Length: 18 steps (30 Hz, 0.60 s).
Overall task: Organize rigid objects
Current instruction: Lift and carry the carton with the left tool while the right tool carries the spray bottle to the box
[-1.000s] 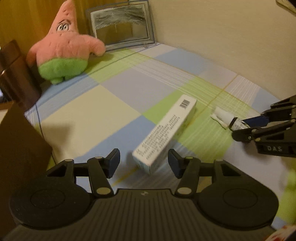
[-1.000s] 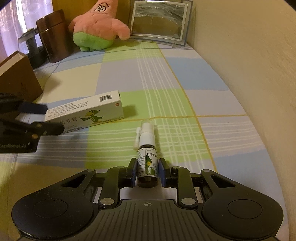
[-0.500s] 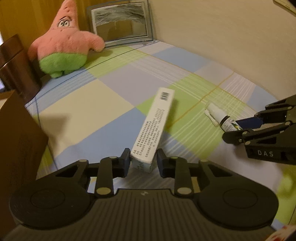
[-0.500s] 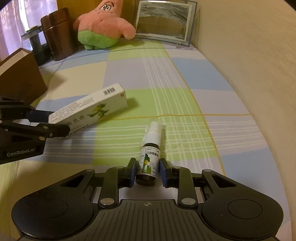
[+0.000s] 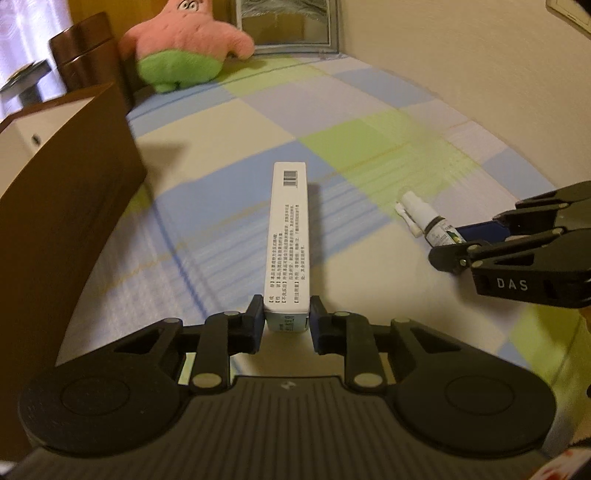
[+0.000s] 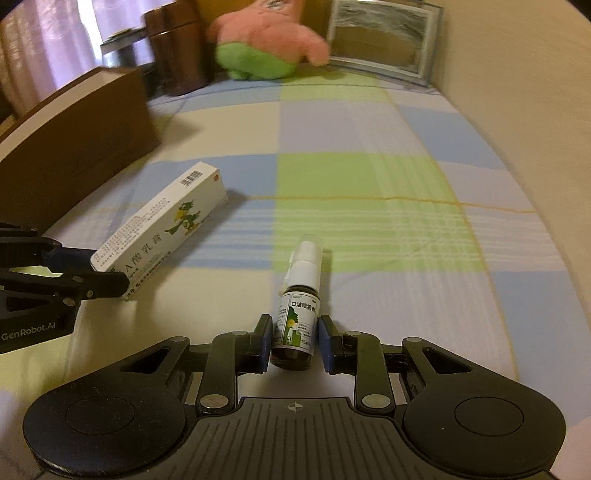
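The left gripper (image 5: 287, 320) is clamping the near end of a long white carton (image 5: 289, 236); its jaws are nearly together, the blue pads pressing on the carton's two narrow sides. The carton is pointing straight away from the gripper, its barcode end far out over the checked cloth (image 5: 229, 147). In the right wrist view the same carton (image 6: 162, 229) is slanting up to the far right, and its far end is casting a shadow on the cloth; whether that end is touching the cloth or hanging just above it is hard to tell.

The right gripper (image 6: 295, 343) is gripping a small brown spray bottle (image 6: 297, 314) around its lower body, jaws narrowly apart with the bottle filling the gap. The white nozzle is pointing to the far side, away from the gripper. From the left wrist view the bottle (image 5: 424, 219) is showing at the right, sticking out of the right gripper's fingers (image 5: 454, 254) toward the left.

The two held things are lying well apart, carton at the left and bottle at the right. At the left of the cloth a brown box (image 5: 62, 192) is standing near the carton. At the far end a pink and green plush star (image 5: 184, 44) is sitting beside a framed picture (image 5: 288, 26) that is leaning against the wall, with a dark brown cylinder (image 5: 88, 55) to the plush's left.
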Available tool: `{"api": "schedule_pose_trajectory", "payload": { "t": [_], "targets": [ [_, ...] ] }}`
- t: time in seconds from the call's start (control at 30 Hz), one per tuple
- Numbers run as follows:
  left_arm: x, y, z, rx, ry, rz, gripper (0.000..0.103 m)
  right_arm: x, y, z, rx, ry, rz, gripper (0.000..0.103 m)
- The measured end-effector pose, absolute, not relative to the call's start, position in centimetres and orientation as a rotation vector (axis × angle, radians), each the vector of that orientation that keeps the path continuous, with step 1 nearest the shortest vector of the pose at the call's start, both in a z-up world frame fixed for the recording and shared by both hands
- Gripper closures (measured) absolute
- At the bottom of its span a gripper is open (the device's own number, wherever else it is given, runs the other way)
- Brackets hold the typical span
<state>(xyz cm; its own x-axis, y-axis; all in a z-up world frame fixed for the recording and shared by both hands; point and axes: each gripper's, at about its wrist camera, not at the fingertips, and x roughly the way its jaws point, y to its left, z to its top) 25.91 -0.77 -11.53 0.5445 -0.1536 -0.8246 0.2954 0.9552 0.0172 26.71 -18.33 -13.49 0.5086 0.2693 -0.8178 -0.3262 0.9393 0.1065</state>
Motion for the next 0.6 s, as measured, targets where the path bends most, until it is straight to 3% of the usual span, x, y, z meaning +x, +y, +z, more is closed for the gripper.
{"api": "schedule_pose_trajectory", "payload": {
  "t": [0.2, 0.27, 0.3, 0.6],
  "targets": [
    [23.8, -0.2, -11.3, 0.103, 1.015, -0.252, 0.080, 24.3, -17.0, -13.6, -0.071, 0.968, 0.396, 0.079],
    [24.2, -0.2, -11.4, 0.101, 1.025, -0.240, 0.068, 24.4, -16.8, -13.6, -0.075, 0.969, 0.389, 0.077],
    [24.3, -0.2, -11.3, 0.109, 1.018, -0.241, 0.066, 24.5, -16.7, -13.6, -0.074, 0.972, 0.386, 0.076],
    [27.6, -1.2, -10.8, 0.158, 0.975, -0.253, 0.064, 25.7, -16.7, -13.6, -0.009, 0.957, 0.320, 0.072]
  ]
}}
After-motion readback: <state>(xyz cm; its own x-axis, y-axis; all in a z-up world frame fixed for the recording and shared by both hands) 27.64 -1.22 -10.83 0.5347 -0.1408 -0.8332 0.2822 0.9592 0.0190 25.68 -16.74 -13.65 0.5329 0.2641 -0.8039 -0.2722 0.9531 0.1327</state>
